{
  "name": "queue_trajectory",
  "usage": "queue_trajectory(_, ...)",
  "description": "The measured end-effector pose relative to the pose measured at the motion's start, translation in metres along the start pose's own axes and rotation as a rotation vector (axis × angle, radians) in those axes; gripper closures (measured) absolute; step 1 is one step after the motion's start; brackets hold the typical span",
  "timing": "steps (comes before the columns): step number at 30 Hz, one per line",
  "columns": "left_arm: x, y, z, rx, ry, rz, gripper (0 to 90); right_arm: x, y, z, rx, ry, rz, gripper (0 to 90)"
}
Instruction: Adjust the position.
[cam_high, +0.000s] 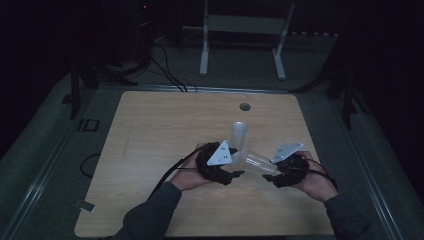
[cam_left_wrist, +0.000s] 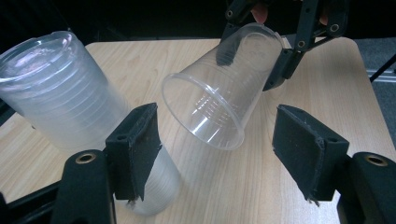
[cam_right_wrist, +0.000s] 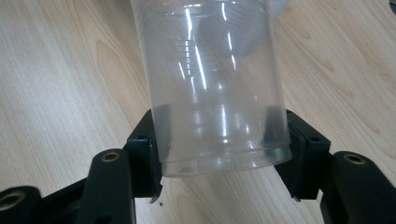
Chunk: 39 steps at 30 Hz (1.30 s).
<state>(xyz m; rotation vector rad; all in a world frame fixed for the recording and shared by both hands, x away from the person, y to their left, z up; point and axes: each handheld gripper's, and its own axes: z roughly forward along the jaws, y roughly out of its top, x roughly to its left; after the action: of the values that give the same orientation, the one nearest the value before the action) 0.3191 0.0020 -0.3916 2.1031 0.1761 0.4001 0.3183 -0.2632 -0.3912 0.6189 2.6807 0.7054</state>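
At the right gripper, we see the black fingers clamped on the closed base of a single clear cup, which lies tilted with its long axis running away from that hand and its open mouth turned toward the left gripper. There the fingers stand apart, nothing pressed between them; the mouth hangs just ahead of the gap, so the left hand is nearer the rim. A stack of clear cups leans just beside the left fingers, perhaps touching one, though we cannot be sure. Below lies the pale wooden desk, in a dim room with a white frame behind.
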Motion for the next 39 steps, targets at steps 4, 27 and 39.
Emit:
queue_trajectory(4,0.001,0.000,-0.001,-0.008,0.001,-0.007,31.4,0.000,-0.001,-0.001,-0.017,-0.010,0.016,41.5)
queue_trajectory(27,0.003,-0.003,0.000,-0.035,0.008,-0.039,31.5,-0.003,-0.010,-0.007,-0.168,-0.059,0.116,41.8)
queue_trajectory(39,0.004,-0.002,-0.001,-0.044,0.014,-0.050,31.9,-0.003,-0.013,-0.009,-0.262,-0.072,0.160,41.8)
